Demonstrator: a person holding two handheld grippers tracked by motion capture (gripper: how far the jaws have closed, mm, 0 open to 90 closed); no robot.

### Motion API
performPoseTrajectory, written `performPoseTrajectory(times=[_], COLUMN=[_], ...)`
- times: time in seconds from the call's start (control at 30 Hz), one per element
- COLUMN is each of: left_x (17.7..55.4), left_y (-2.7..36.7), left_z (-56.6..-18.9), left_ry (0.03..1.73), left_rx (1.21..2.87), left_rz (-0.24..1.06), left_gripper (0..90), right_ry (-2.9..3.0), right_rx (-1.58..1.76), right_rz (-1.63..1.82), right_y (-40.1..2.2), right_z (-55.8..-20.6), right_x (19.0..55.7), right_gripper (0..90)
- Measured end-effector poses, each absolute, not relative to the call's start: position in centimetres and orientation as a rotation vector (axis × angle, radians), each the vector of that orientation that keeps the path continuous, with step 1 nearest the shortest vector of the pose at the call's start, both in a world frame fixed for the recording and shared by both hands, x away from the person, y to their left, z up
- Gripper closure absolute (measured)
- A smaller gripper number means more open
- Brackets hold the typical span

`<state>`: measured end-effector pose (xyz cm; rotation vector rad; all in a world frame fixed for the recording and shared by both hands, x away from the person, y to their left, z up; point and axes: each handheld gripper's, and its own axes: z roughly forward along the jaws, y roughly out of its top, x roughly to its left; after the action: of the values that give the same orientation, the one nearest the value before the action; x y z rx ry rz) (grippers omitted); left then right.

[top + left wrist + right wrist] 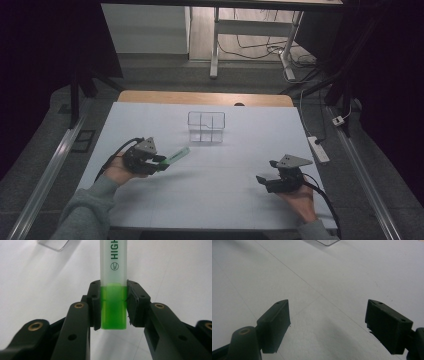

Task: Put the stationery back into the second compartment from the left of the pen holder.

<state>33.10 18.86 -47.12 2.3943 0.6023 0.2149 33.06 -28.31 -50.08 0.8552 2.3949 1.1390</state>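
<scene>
A green highlighter [175,157] with a frosted cap sticks out to the right and away from my left gripper [161,161], held just above the white table. Close up, the left gripper [113,305] is shut on the green highlighter [113,290] at its green body, cap end pointing forward. A clear plastic organiser with compartments [206,127] stands at the middle back of the table; its corner [53,243] shows ahead of the left jaws. My right gripper [264,181] rests low at the right front, open; its view shows the right gripper [327,326] with bare table between the jaws.
A white sheet covers the table [210,200], with a wooden edge [205,98] at the back. A power strip [318,148] lies off the right side. A corner of the clear organiser [327,242] sits far ahead of the right jaws.
</scene>
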Motion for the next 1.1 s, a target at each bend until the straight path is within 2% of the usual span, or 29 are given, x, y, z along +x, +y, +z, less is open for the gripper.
performPoseTrajectory(times=[1.1], left_x=[34.4], left_y=[12.8], left_z=[-47.4], left_ry=[0.441], left_rx=[2.417], left_rz=[0.153], left_gripper=[66.8], right_ry=[2.43], right_rx=[0.774], right_rz=[1.156], right_y=[-25.9], right_z=[-49.6], right_x=[32.9], right_gripper=[19.4])
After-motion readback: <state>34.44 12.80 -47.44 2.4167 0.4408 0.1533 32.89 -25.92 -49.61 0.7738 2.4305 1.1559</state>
